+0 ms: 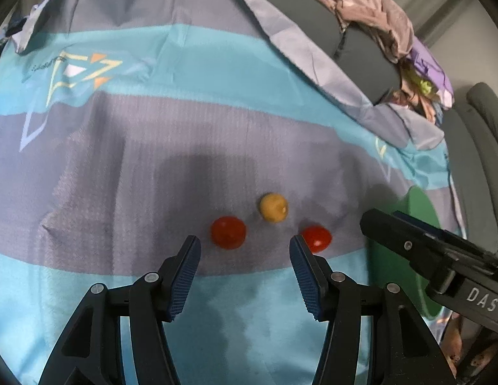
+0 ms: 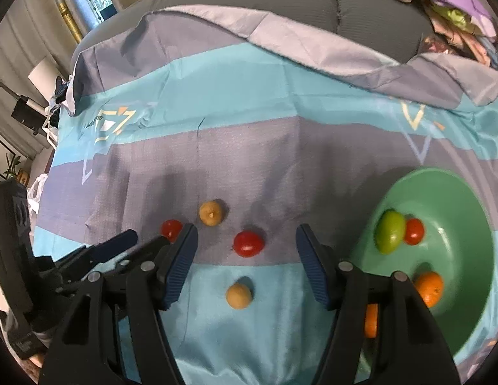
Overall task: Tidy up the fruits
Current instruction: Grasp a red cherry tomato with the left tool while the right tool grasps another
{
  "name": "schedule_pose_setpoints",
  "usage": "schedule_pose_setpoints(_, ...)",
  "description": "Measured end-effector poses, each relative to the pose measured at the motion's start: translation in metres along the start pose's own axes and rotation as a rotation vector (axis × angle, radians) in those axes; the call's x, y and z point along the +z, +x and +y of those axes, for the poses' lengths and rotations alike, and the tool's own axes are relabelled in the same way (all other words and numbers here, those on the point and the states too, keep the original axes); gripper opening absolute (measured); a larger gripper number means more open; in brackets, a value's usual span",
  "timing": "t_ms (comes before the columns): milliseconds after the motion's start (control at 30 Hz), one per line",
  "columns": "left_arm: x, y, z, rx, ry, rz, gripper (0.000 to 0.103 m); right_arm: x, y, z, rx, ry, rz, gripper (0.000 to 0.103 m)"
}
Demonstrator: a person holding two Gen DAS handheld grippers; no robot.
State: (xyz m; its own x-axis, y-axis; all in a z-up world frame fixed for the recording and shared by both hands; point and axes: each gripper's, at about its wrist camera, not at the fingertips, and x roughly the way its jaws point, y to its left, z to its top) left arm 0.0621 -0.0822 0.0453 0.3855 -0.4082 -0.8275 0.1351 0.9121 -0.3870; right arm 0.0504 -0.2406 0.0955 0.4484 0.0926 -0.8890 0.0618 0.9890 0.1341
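Left claw (image 1: 244, 258): I have it open and empty, pointing down at the cloth; the left red fruit (image 1: 228, 232) sits just ahead of the gap, nearer its left finger.
Loose fruit, left: that same red fruit shows in my right view, partly hidden behind my right claw's left finger.
Loose fruit, centre: a yellow fruit (image 2: 211, 212) lies just past it on the grey stripe, apart from the reds.
Right claw (image 2: 247, 242): I hold it open too, gripping nothing; the second red fruit (image 2: 249, 243) lies on the cloth between its fingertips, touching neither pad as far as I can see.
Loose fruit, near: another yellow fruit (image 2: 238, 295) rests on the blue stripe, closer to me, under the right claw.
Bowl (image 2: 457, 192): green, at the right; it holds a green fruit (image 2: 389, 231), a small red one (image 2: 414, 231) touching it, and an orange (image 2: 429, 288). A further orange piece (image 2: 371, 320) peeks out behind my right finger; I can't tell whether it is inside.
Progress: I judge about half done, with at least three in and four left on the cloth.
Surface: a striped cloth (image 1: 120, 176) over something soft, not a tabletop.
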Motion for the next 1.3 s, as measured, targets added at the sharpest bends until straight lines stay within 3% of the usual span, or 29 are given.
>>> schedule_pose_setpoints(133, -0.003, 0.010, -0.003, 0.001, 0.012, 0.020, 0.057, -0.001, 0.011, 0.003, -0.008, -0.010, 0.019, 0.055)
schedule_pose_setpoints(267, -0.003, 0.013, -0.002, -0.005, 0.018, 0.012, 0.057, -0.001, 0.019, 0.003, 0.010, -0.003, 0.039, 0.043)
schedule_pose_setpoints(400, -0.003, 0.013, 0.005, -0.009, 0.004, 0.008, 0.048, 0.000, 0.021, 0.001, 0.036, 0.012, 0.044, 0.038)
schedule_pose_setpoints(633, -0.002, 0.014, 0.017, -0.014, -0.045, 0.007, 0.042, 0.000, 0.030, 0.000, 0.053, 0.034, 0.071, 0.037)
schedule_pose_setpoints(867, -0.003, 0.023, 0.017, -0.008, -0.061, 0.003, 0.041, -0.003, 0.049, 0.005, -0.008, 0.018, 0.099, 0.037)
schedule_pose_setpoints(1000, -0.001, 0.026, 0.016, -0.011, -0.065, 0.003, 0.033, -0.005, 0.062, 0.007, -0.029, 0.006, 0.119, 0.037)
schedule_pose_setpoints(1300, 0.001, 0.029, 0.016, -0.020, -0.070, -0.009, 0.028, -0.007, 0.077, 0.006, -0.052, -0.004, 0.133, 0.033)
